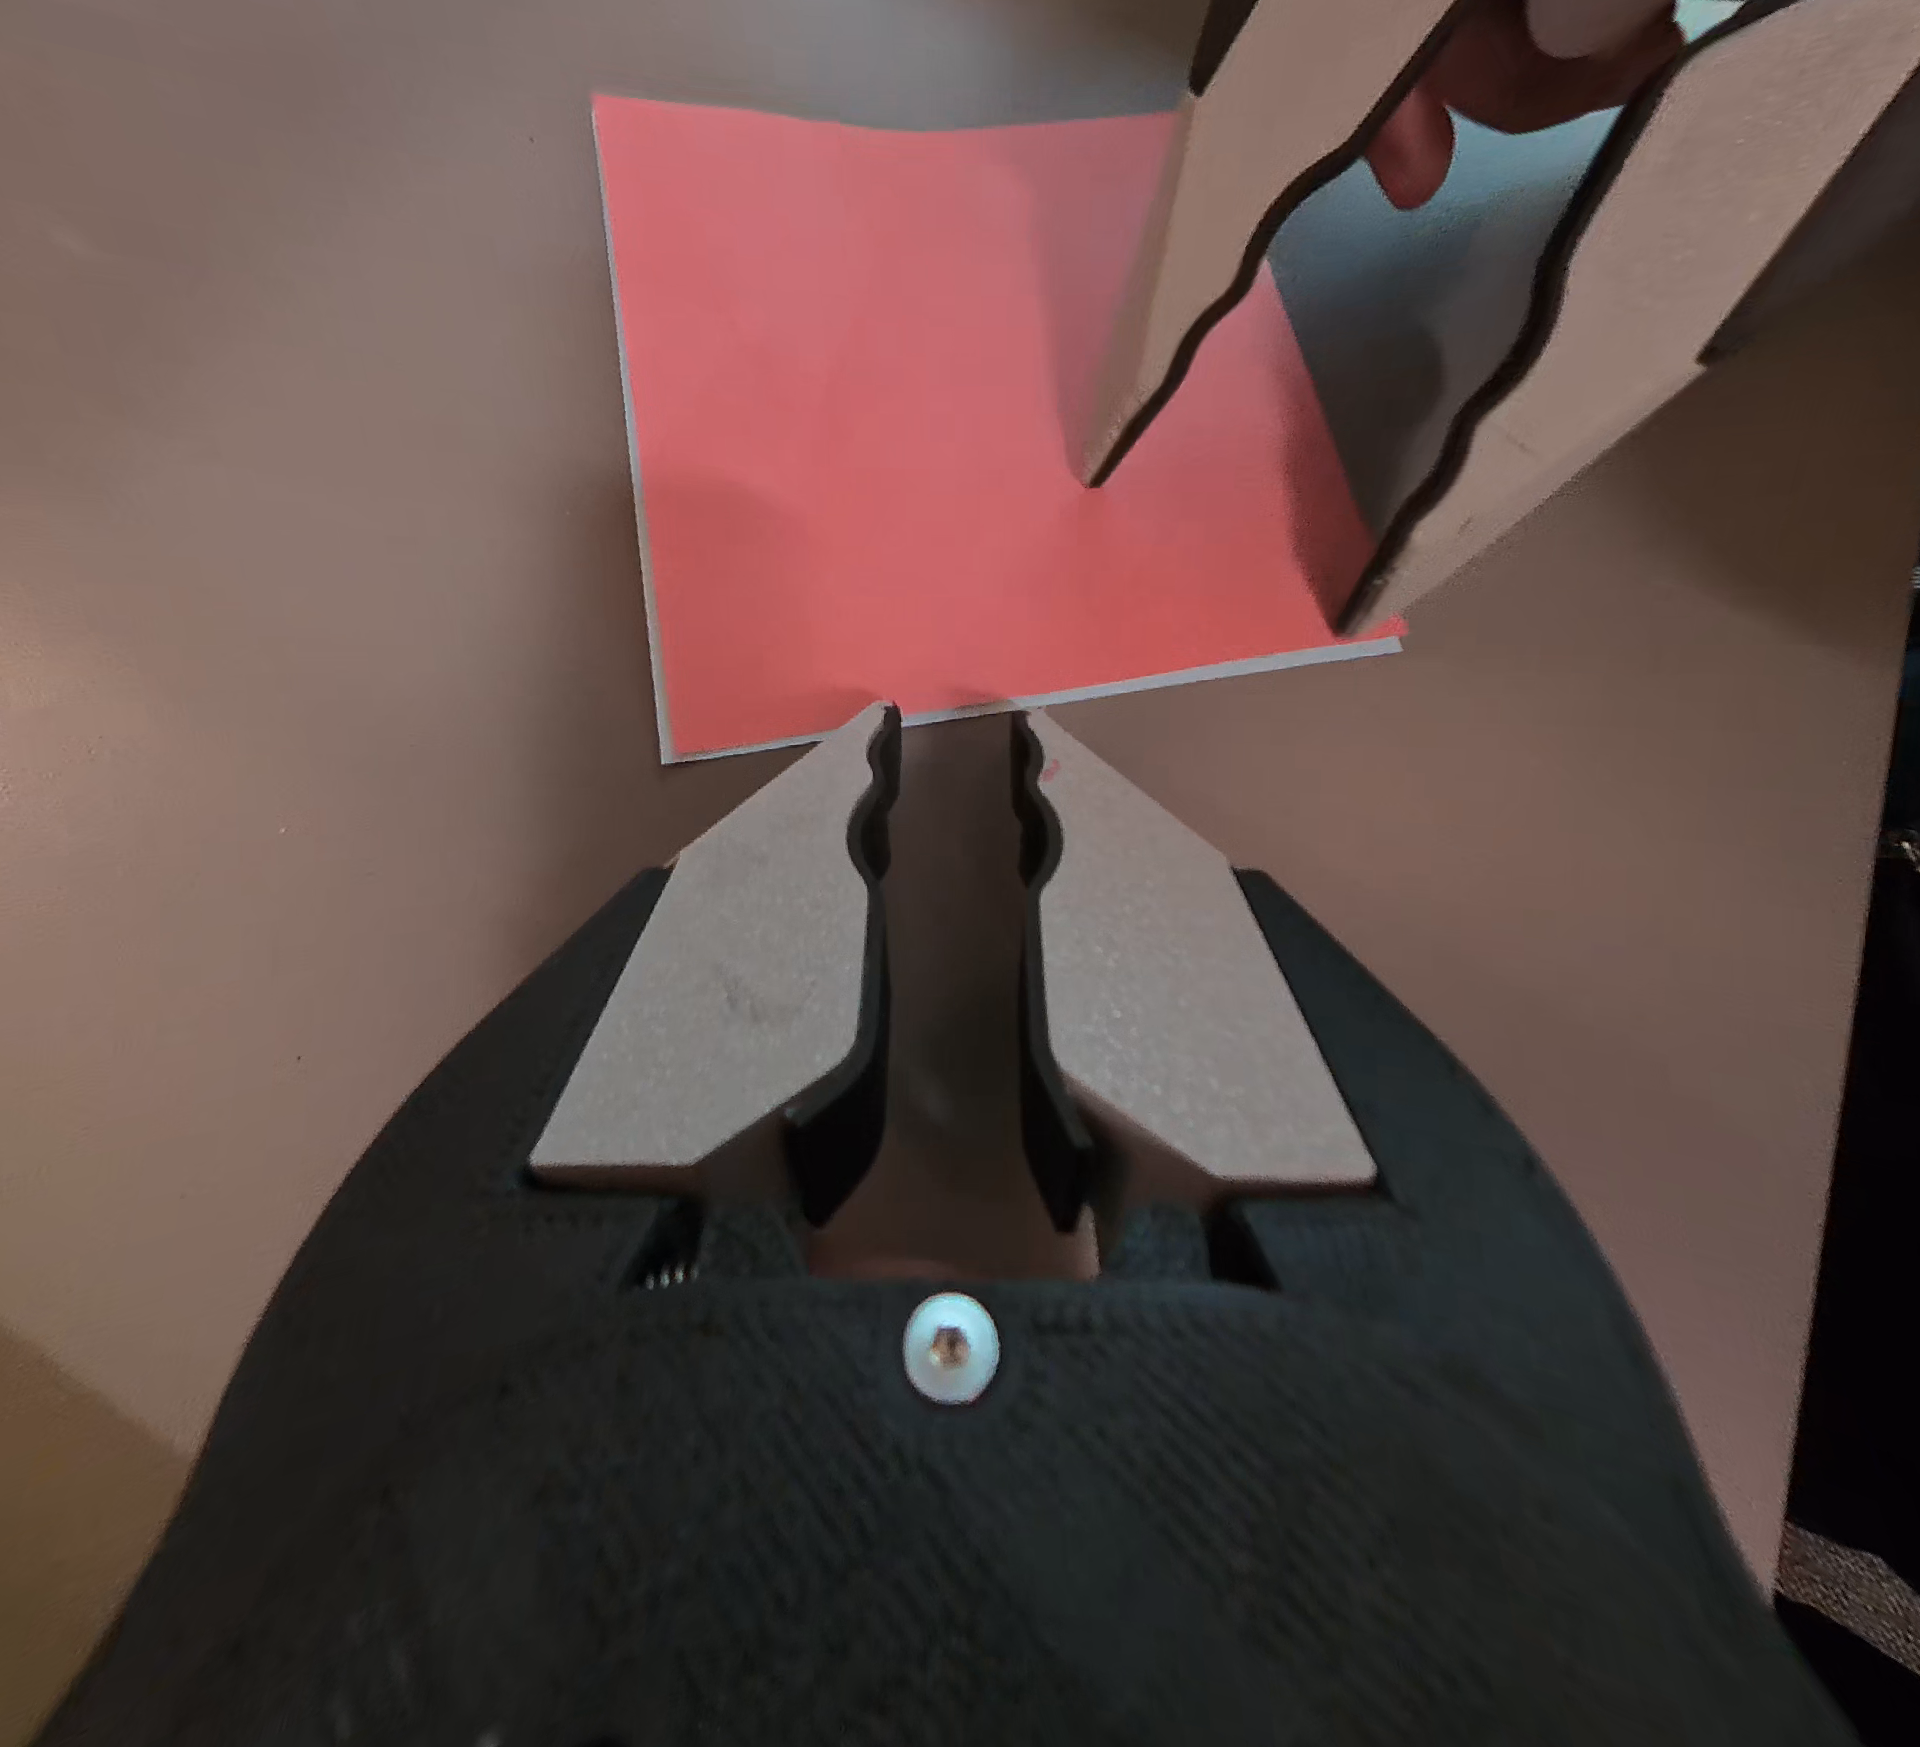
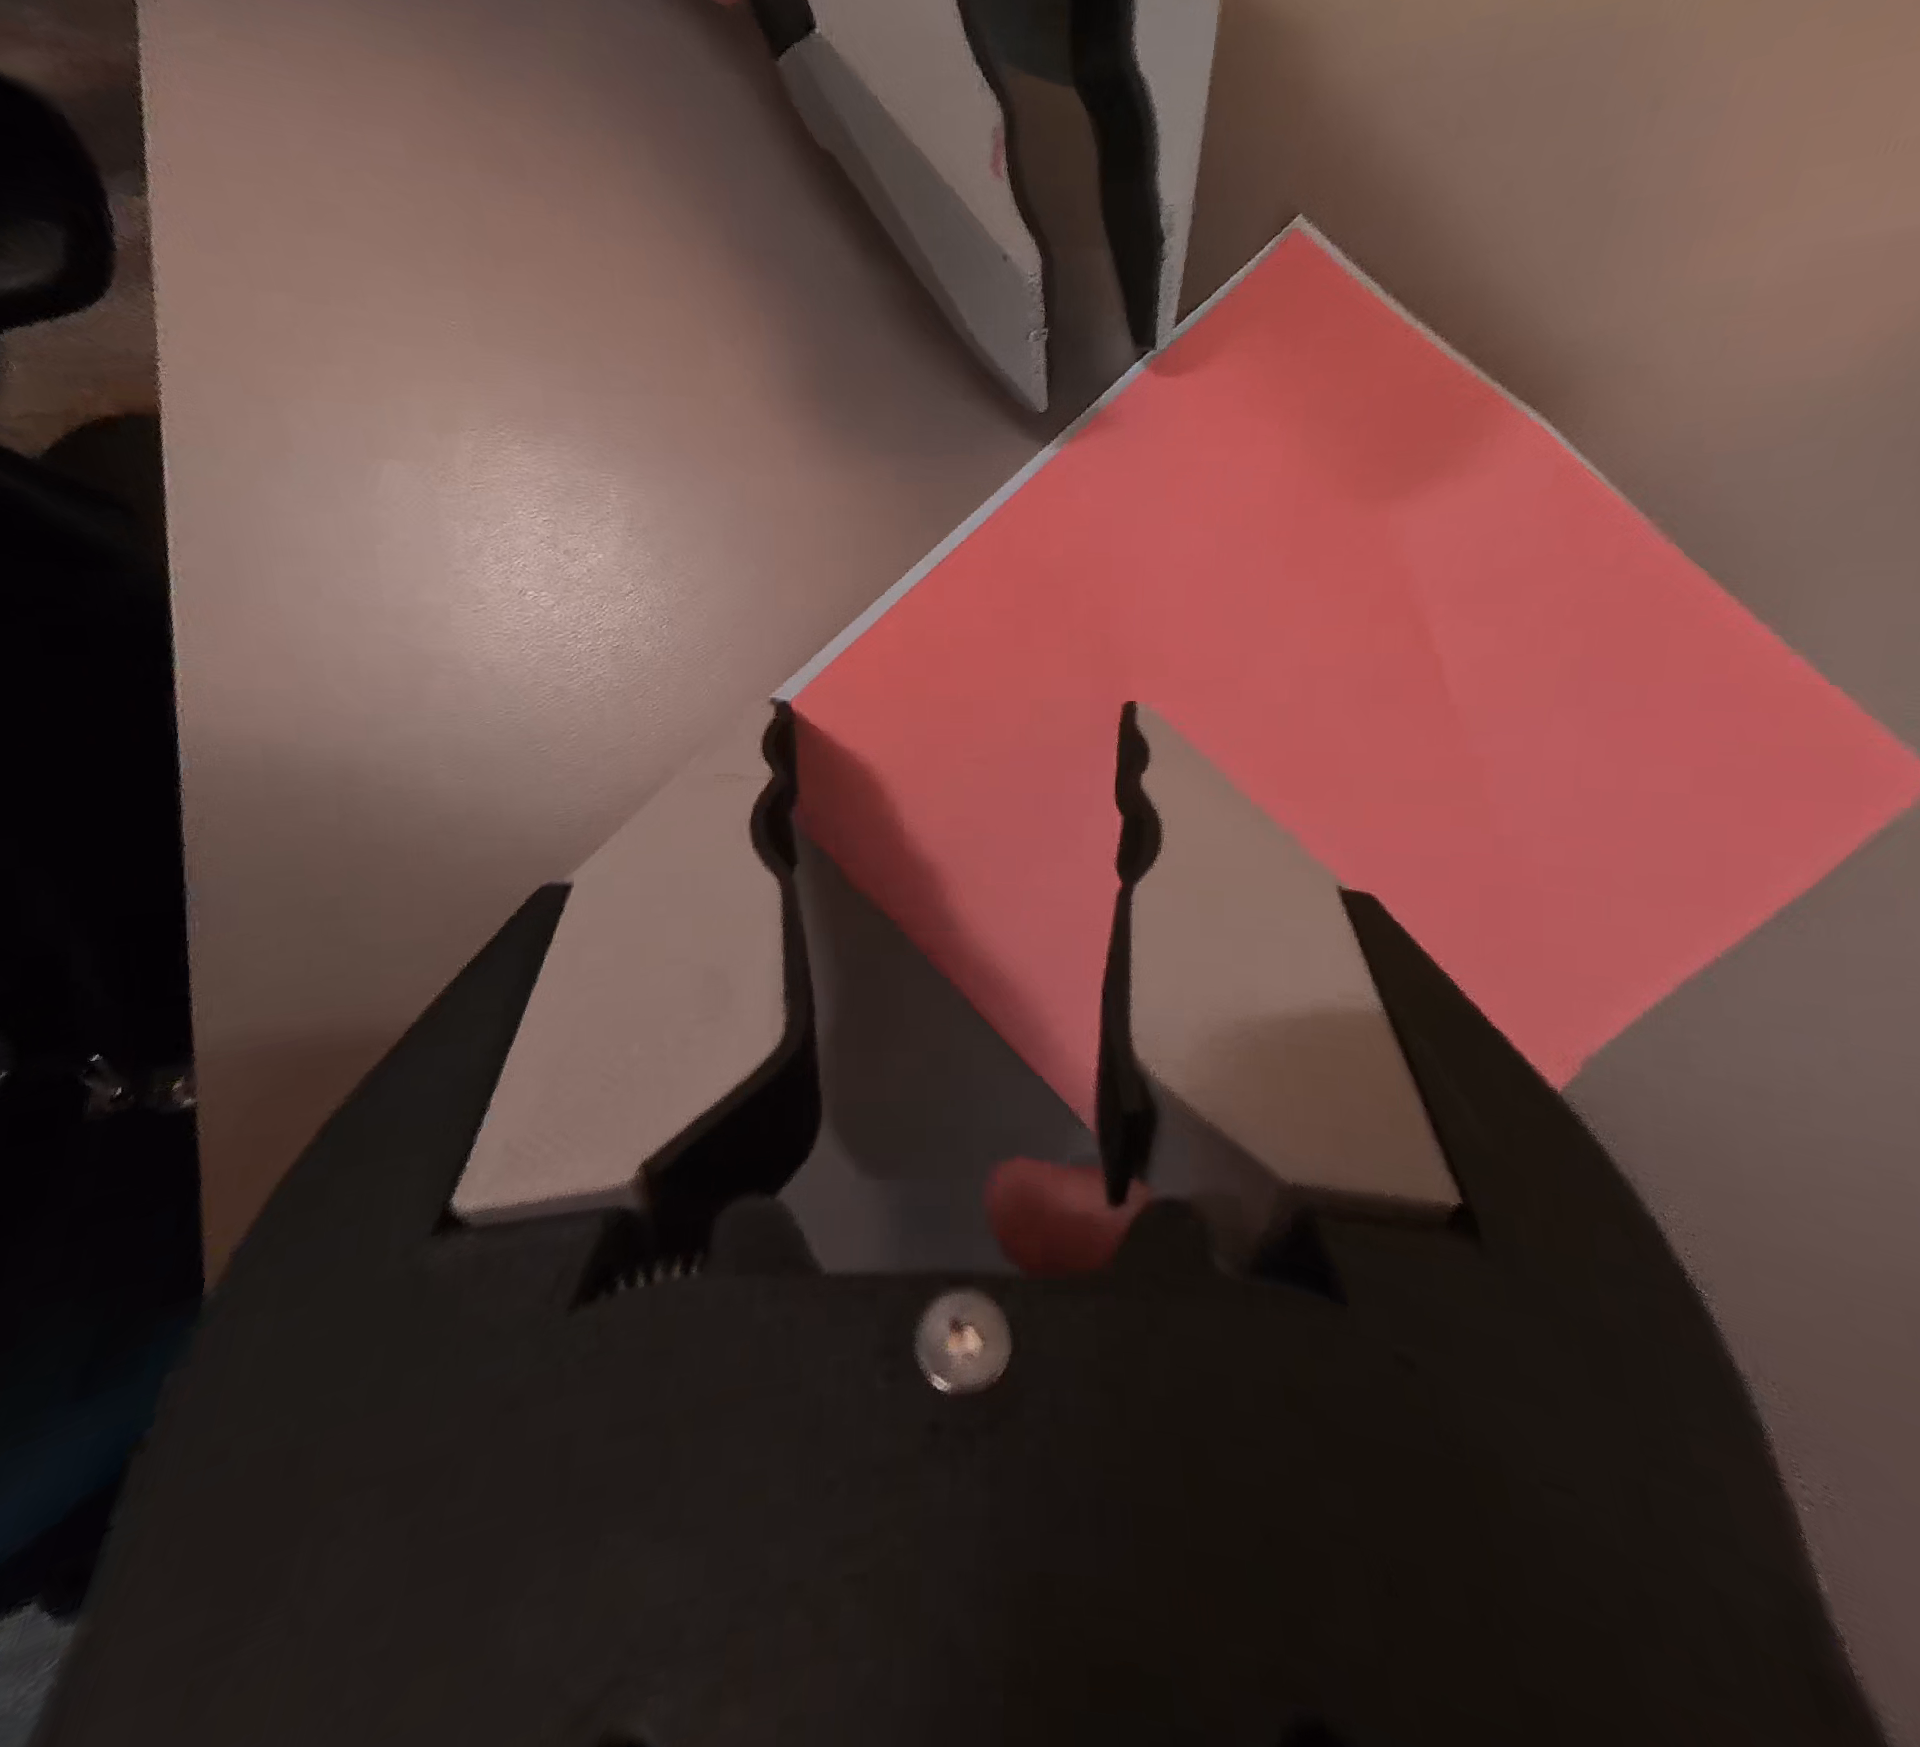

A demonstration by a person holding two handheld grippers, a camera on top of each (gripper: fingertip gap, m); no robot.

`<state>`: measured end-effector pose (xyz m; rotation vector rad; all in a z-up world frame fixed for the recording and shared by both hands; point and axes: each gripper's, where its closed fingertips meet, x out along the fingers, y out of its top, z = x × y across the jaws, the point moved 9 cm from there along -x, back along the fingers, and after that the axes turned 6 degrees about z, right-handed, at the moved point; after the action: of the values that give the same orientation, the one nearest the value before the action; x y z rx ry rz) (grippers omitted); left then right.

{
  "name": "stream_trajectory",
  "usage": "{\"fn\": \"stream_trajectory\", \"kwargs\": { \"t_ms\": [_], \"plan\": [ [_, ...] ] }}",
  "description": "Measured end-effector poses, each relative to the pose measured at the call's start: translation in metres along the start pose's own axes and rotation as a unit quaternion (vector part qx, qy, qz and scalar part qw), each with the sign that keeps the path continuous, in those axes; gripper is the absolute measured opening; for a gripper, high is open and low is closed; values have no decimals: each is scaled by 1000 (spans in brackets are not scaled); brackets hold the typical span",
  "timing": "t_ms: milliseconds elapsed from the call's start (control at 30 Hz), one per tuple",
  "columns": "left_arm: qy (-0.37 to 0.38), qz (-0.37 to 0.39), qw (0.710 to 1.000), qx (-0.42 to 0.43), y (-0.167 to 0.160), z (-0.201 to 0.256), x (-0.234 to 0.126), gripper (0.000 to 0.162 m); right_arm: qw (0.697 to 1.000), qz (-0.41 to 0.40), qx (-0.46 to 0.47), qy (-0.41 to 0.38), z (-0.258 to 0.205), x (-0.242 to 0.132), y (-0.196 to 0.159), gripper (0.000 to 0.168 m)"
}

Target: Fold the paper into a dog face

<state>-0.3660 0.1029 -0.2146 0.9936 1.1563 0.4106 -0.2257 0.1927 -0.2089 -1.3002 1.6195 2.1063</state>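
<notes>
A red square paper [image 1: 935,409] with a white underside lies flat on the beige table [image 1: 312,450]; a faint crease crosses it. My left gripper [image 1: 956,715] is open by a narrow gap, its tips at the paper's near edge, holding nothing. My right gripper [image 1: 1221,554] comes down from the upper right, open wide, one fingertip [image 1: 1091,476] on the paper and the other at its right corner. In the right wrist view the right gripper [image 2: 956,710] straddles the near corner of the paper [image 2: 1351,658], and the left gripper [image 2: 1091,378] stands at the paper's far-left edge.
The table's left edge [image 2: 156,554] shows in the right wrist view, with dark clutter beyond it. A person's fingers [image 1: 1403,159] show behind the right gripper. Bare table surrounds the paper.
</notes>
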Motion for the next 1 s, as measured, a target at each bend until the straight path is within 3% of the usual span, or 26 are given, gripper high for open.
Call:
{"fn": "stream_trajectory", "kwargs": {
  "t_ms": [33,133,267,433,833,900,1000],
  "plan": [
    [0,0,1000,-1,0,0,0,19,1000,8,1,-3,0,0,-1,51],
    [-2,0,1000,-3,0,0,0,19,1000,18,-4,-11,0,-2,-4,28],
    [-2,1,1000,-4,0,0,0,19,999,22,-15,-25,2,-3,-5,8],
    [-7,23,1000,-2,1,0,-5,19,1000,17,-3,-14,4,-4,-4,18],
    [-107,101,984,98,9,36,-17,18,988,95,98,75,10,-16,-7,14],
    [-95,135,979,119,13,37,-23,17,985,106,110,82,12,-19,-8,14],
    [-7,187,965,185,19,34,-27,12,977,124,138,108,14,-21,-8,15]
  ]
}}
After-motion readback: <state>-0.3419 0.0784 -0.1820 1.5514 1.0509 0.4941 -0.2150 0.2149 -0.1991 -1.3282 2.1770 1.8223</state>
